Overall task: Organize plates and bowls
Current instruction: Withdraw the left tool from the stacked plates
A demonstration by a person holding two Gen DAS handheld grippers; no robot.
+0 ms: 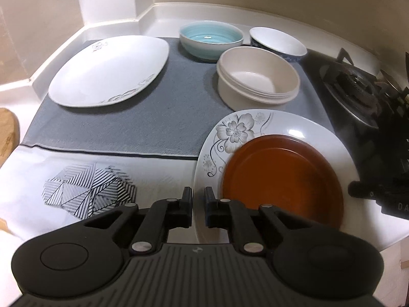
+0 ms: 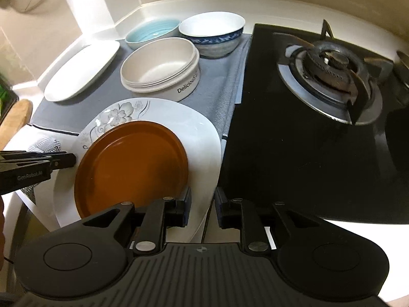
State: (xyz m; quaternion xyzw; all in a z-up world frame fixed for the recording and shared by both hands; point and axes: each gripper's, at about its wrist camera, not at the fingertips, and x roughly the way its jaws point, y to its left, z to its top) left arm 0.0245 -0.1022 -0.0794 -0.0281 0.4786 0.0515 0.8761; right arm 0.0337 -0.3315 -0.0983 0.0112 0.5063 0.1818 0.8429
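A brown plate [image 1: 281, 176] [image 2: 133, 163] lies on a white flowered plate [image 1: 319, 138] [image 2: 202, 138] at the counter's front. My left gripper [image 1: 198, 204] [image 2: 74, 159] is shut on that plate's left rim. My right gripper [image 2: 203, 204] stands open with the plate's right rim between its fingers, and a gap shows beside the right finger. Further back on the grey mat [image 1: 140, 128] are a large white plate [image 1: 110, 71] [image 2: 81, 76], a stack of cream bowls [image 1: 255, 81] [image 2: 158, 64], a light blue bowl [image 1: 211, 38] [image 2: 153, 33] and a blue-patterned bowl [image 1: 278, 41] [image 2: 212, 30].
A black gas stove [image 2: 319, 153] with its burner [image 2: 329, 71] fills the right side, close to the plates. A white cloth with a striped print [image 1: 89, 192] lies in front of the mat. A wooden board [image 1: 7, 133] sits at the far left. Walls close off the back.
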